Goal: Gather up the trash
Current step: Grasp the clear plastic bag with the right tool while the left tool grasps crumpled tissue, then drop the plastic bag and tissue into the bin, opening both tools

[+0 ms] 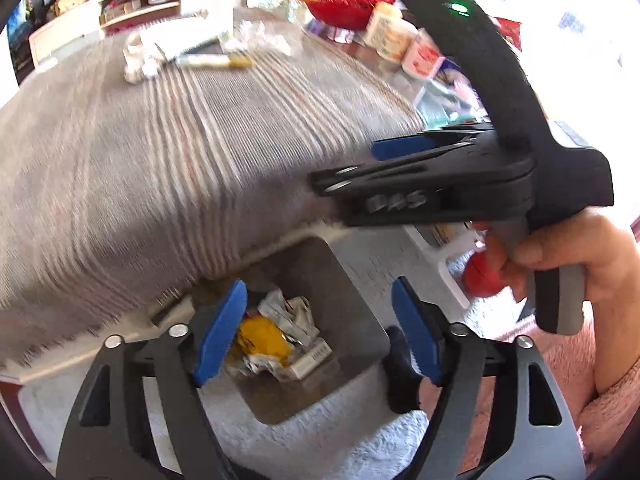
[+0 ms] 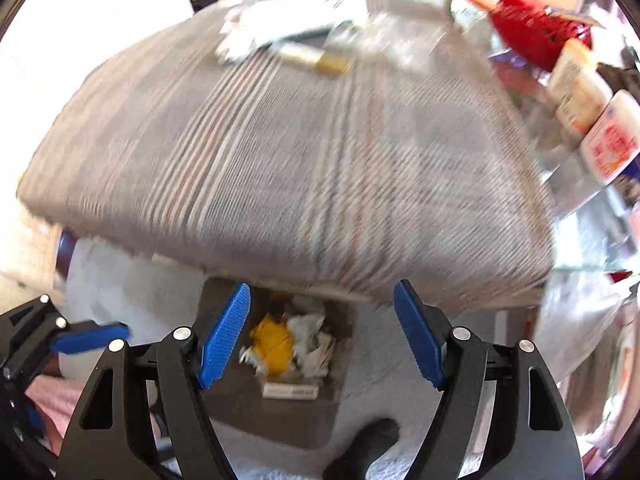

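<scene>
A grey bin [image 1: 352,344] stands on the pale carpet below the table's front edge; it also shows in the right wrist view [image 2: 276,412]. Inside lie crumpled wrappers, a yellow packet [image 1: 262,338] [image 2: 274,344] and a small white box [image 2: 290,391]. My left gripper [image 1: 320,332] is open and empty above the bin. My right gripper [image 2: 322,334] is open and empty above the bin too; it also shows in the left wrist view [image 1: 400,152]. More trash sits at the table's far side: white crumpled paper [image 1: 150,66] and a white-and-gold tube [image 1: 214,61] [image 2: 314,58].
The table carries a grey striped cloth [image 1: 160,152] [image 2: 280,160]. Jars and tubs [image 1: 400,36] [image 2: 588,100] and a red basket [image 1: 344,0] [image 2: 528,24] crowd its right side. A dark foot [image 2: 368,448] rests beside the bin. A red ball [image 1: 480,276] lies on the floor at right.
</scene>
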A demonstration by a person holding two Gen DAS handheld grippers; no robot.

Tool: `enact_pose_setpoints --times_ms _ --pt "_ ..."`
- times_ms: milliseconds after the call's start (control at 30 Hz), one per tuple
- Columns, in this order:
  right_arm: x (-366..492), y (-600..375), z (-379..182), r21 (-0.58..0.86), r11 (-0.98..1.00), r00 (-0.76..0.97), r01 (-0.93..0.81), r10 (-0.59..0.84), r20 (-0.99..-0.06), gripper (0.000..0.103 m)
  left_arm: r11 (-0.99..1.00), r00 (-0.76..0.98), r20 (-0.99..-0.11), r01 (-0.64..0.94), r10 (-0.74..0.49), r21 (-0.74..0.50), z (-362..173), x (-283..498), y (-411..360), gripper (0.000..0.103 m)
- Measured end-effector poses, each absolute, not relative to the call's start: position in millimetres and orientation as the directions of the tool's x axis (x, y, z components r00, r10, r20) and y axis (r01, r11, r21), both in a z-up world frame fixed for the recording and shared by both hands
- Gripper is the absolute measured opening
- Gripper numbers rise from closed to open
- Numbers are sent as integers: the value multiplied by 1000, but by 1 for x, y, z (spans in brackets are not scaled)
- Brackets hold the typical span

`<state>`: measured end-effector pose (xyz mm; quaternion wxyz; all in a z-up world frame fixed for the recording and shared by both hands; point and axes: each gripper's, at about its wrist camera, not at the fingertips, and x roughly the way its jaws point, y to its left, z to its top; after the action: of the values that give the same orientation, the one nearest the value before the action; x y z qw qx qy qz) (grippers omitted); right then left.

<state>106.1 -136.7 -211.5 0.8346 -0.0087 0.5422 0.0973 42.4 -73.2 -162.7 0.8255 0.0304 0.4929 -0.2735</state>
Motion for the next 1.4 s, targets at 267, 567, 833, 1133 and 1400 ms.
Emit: enact_pose_setpoints --times_ms 267,567,833,1133,1400 --pt "167 -163 -178 86 990 458 -114 129 -880 75 900 455 -822 410 -344 -149 -128 119 -44 76" --pt "247 -173 -182 91 994 484 -53 105 -869 75 962 531 -814 248 -234 -115 -127 227 -3 76" --pt "298 -174 -196 144 989 511 18 115 -852 75 978 553 -817 199 -161 -58 -143 292 -11 76" --pt "330 -167 -217 133 990 511 52 88 -855 75 978 511 -844 193 -163 -72 -170 330 -22 57" --pt "325 -177 -215 107 993 556 50 62 -829 33 974 524 -834 218 -173 -65 -171 327 -16 35"
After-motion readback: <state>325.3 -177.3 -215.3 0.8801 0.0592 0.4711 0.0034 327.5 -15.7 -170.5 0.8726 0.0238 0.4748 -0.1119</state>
